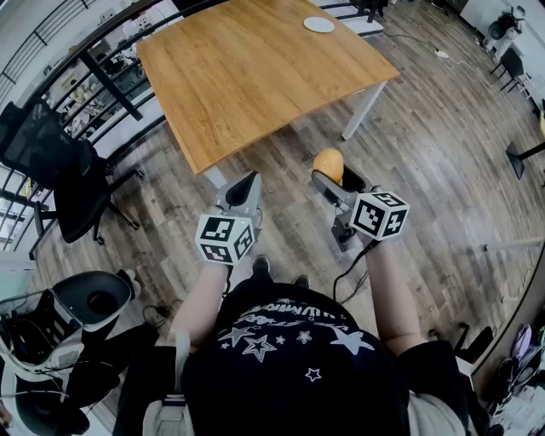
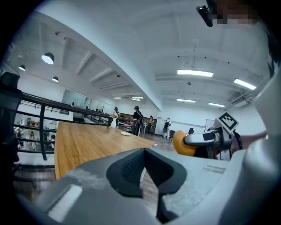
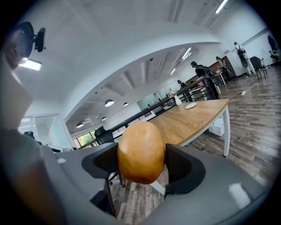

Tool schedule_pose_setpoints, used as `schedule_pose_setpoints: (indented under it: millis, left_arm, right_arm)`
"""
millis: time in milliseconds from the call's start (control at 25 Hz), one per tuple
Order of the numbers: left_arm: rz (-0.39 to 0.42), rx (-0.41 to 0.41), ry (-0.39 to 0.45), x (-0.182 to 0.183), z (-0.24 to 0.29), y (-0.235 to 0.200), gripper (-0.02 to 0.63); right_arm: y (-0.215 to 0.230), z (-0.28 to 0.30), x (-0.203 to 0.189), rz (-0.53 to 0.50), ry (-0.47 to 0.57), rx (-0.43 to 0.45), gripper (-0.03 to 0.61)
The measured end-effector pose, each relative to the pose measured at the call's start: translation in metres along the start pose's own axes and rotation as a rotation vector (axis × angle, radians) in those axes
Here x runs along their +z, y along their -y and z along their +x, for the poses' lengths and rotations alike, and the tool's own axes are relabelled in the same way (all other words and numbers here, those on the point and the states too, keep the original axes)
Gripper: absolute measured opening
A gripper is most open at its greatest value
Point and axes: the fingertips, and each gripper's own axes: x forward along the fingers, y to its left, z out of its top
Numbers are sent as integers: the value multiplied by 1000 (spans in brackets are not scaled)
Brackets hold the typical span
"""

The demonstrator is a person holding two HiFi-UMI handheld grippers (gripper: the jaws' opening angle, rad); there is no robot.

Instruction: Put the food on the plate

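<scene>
The small white round plate (image 1: 318, 25) sits at the far end of the wooden tabletop (image 1: 255, 68), at 12 o'clock and well apart from the right gripper (image 1: 336, 179), which is the nearer one. Its fingers (image 3: 182, 165) stand wide, clamped on the golden-brown oval piece of food (image 3: 140, 151), whose long axis lies across their closing line. The left gripper (image 1: 243, 183) is at 9 o'clock, drawn together on nothing.
</scene>
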Motion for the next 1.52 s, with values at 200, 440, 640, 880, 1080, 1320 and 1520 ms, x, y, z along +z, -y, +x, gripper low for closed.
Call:
schedule_pose_setpoints:
  millis: [200,440,640,880,1080,1320,1520]
  left_arm:
    - [15,-18,6,2,-1,14,0]
    - [23,-48,-15,-1,0,21,0]
    - [16,-63,-29,-4,4,19,0]
    - [5,-81,-43,-14,0,7,0]
    - [-5,-89,-32,-8,-2,-21,0]
    - [-10,-98,-38,-6,4,-60,0]
    - [-21,-112,-62,-8,10,-79,0]
  right_arm:
    - [-2,-9,-8,0,-5,6,341]
    - [-1,-14,-18,22,-10,-10,341]
    - [1,-15,-21,27,-17,-28,341]
    - [7,-9,-17,55,25,-61,341]
    - [11,7,-7,63,36,-116,341]
    - [8,35,-12,45,12,-136,341]
    - [7,45,-21,68,-4,-150,341]
